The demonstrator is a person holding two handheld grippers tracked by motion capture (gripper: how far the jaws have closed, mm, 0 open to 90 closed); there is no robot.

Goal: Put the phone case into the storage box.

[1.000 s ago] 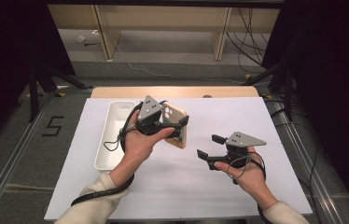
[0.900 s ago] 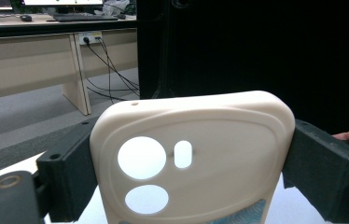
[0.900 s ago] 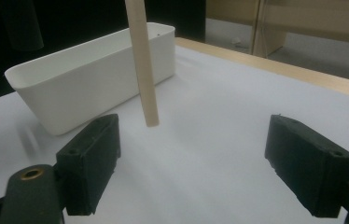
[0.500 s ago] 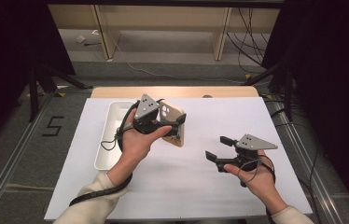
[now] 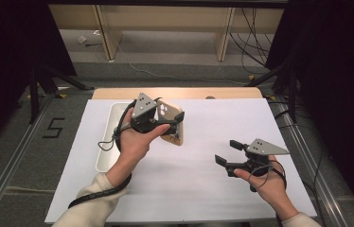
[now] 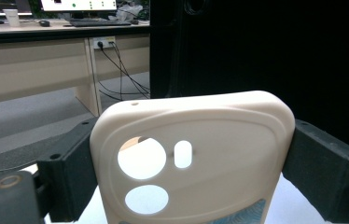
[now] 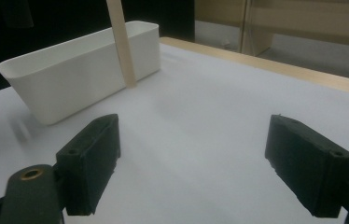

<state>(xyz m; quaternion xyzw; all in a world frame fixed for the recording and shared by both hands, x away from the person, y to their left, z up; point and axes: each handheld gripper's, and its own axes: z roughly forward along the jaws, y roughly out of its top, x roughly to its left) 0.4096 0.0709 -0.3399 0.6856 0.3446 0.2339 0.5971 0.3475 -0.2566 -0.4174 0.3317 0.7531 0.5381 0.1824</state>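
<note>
Tray (image 5: 108, 142), long and white, lies along the left side of the white sheet (image 5: 184, 189) that covers the table, partly hidden in the high view by the left forearm and hand. The left gripper (image 5: 171, 122) stands just right of the tray and pinches a cream phone case (image 5: 174, 126) across its width, a jaw pressed on each long edge; the case hangs upright with its lower end just over the sheet, its camera cut-outs showing two round holes and a small oblong one. In the left gripper view the case (image 6: 196, 154) blocks most of the sight ahead, and a patch of blue pattern shows at its bottom edge. The right gripper (image 5: 227, 152) is held over the right half of the sheet, well apart from the case, its jaws spread wide with nothing between them; in the right gripper view (image 7: 191, 163) bare sheet lies between the jaws, and beyond them stand the tray (image 7: 79, 70) and the thin edge of the case (image 7: 122, 44). A black "5" (image 5: 54, 127) is marked on the floor left of the table. Cables (image 5: 255, 42) trail over the floor behind the table.
</note>
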